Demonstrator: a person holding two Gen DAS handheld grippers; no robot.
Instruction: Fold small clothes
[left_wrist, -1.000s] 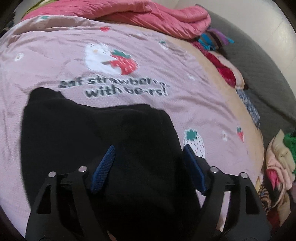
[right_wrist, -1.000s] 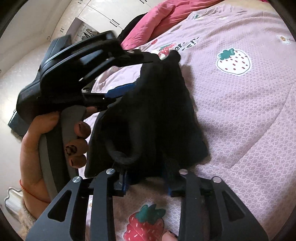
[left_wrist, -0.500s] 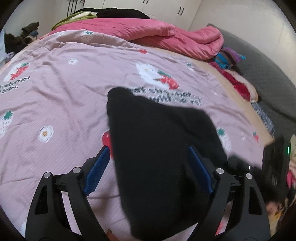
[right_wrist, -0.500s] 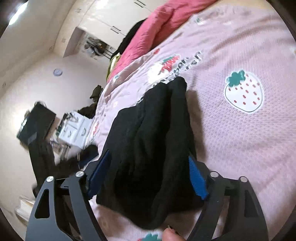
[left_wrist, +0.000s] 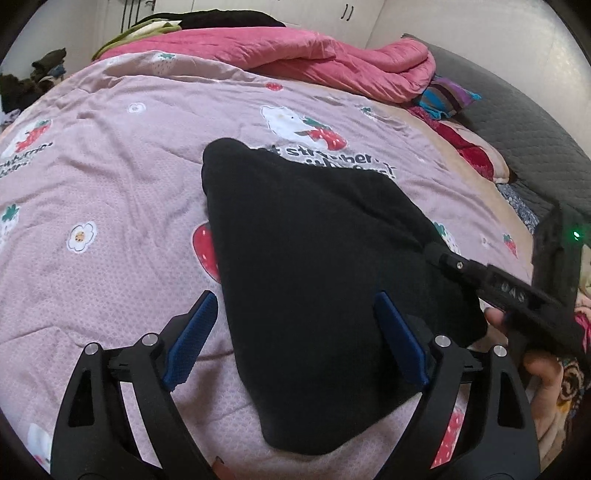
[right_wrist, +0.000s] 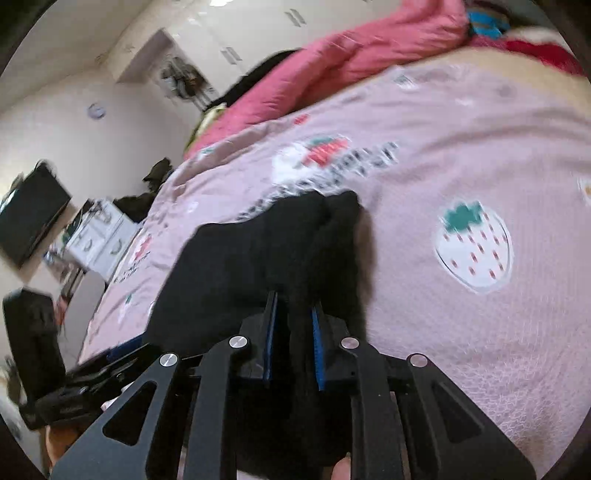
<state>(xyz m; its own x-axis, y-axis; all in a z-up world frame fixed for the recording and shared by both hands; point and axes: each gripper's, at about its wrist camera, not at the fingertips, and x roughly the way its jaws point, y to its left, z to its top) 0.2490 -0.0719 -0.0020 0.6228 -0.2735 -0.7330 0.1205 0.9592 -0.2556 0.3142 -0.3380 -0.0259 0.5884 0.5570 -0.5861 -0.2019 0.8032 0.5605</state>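
Note:
A small black garment (left_wrist: 310, 266) lies folded on the pink strawberry-print bedspread (left_wrist: 110, 177). My left gripper (left_wrist: 295, 332) is open, its blue pads wide apart over the garment's near part, holding nothing. My right gripper (right_wrist: 293, 343) is shut on the garment's right edge (right_wrist: 299, 258), with black cloth pinched between the blue pads. The right gripper also shows in the left wrist view (left_wrist: 498, 284), reaching in from the right to the garment's edge.
A pink quilt (left_wrist: 295, 55) is bunched at the far end of the bed. Colourful clothes (left_wrist: 461, 122) lie along the right side by a dark grey headboard (left_wrist: 535, 122). A dark screen (right_wrist: 29, 214) and cluttered furniture stand off the bed's left.
The right gripper opened, let the garment down, then closed on its right edge. The left gripper drew back and stays open, and the garment now lies flatter on the bed.

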